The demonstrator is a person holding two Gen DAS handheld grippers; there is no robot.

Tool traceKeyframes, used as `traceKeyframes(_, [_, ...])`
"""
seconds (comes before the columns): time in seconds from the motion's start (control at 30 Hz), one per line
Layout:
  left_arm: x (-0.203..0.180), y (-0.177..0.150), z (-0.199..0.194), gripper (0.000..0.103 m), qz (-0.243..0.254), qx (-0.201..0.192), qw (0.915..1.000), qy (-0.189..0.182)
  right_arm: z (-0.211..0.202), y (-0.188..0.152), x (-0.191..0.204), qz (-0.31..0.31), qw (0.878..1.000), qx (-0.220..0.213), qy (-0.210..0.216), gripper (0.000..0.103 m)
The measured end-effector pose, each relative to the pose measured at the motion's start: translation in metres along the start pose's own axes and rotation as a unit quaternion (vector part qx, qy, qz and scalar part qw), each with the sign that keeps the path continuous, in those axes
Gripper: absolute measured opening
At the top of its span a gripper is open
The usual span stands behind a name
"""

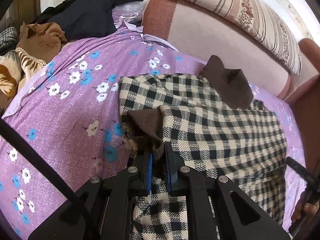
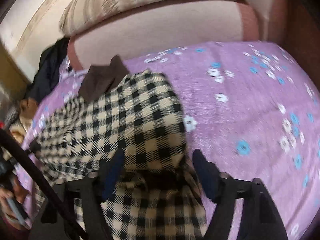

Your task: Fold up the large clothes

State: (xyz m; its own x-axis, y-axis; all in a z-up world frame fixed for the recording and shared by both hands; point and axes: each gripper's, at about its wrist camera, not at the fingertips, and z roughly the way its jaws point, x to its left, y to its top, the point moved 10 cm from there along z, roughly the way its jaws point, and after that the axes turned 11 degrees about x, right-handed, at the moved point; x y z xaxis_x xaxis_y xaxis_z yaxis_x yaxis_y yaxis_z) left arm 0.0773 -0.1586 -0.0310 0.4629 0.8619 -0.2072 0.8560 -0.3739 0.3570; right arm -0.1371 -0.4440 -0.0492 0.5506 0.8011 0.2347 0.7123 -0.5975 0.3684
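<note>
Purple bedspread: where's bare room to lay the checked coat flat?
Free: bedspread right of the checked coat, up to the pink headboard; also the strip left of it. Crowded: far-left corner, dark clothes and brown garment.

Left gripper [image 1: 159, 160] jaws pinched nearly together; right gripper [image 2: 158, 158] jaws spread wide.

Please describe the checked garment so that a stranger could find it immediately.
On the purple flowered bedsheet, beside the pink headboard, lies the checked coat. Only it has black-and-cream squares and a brown collar; the other clothes are piled apart.
</note>
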Motion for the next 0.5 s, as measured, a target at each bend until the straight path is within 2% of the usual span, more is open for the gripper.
traceKeyframes(0.07, [0.005,-0.003,0.006,0.02,-0.005,0.007,0.9999,0.011,0.031,-0.012,-0.007,-0.01,0.998,0.062,-0.031,0.064])
traceKeyframes(0.1, [0.009,-0.005,0.01,0.025,-0.012,0.013,0.9997,0.018,0.036,-0.014,-0.009,-0.007,0.997,0.072,-0.025,0.064])
traceKeyframes(0.2, [0.016,0.0,0.0,0.047,-0.024,-0.006,0.9994,0.022,0.009,0.0,-0.012,0.013,0.999,0.044,0.001,0.064])
traceKeyframes(0.23, [0.018,0.003,-0.006,0.063,-0.03,-0.017,0.9992,0.021,-0.001,0.008,-0.012,0.018,0.999,0.025,0.013,0.064])
traceKeyframes(0.27, [0.019,0.007,-0.013,0.071,-0.038,-0.03,0.9987,0.016,-0.013,0.018,-0.013,0.022,1.0,0.002,0.019,0.07])
traceKeyframes(0.3, [0.019,0.012,-0.023,0.071,-0.048,-0.056,0.9973,0.003,-0.02,0.03,-0.016,0.022,1.0,-0.017,0.01,0.075])
traceKeyframes(0.33, [0.018,0.014,-0.027,0.071,-0.051,-0.066,0.9965,-0.003,-0.022,0.039,-0.018,0.022,0.999,-0.027,-0.001,0.086])
traceKeyframes(0.37, [0.015,0.016,-0.03,0.071,-0.049,-0.069,0.9964,-0.005,-0.021,0.049,-0.02,0.021,0.999,-0.034,-0.008,0.09])
traceKeyframes(0.47, [0.007,0.015,-0.02,0.071,-0.028,-0.053,0.9982,0.001,0.007,0.078,-0.025,0.027,0.999,-0.018,0.0,0.09])
traceKeyframes(0.5, [0.005,0.013,-0.011,0.071,-0.021,-0.043,0.9988,0.008,0.019,0.085,-0.027,0.032,0.999,-0.01,0.016,0.09])
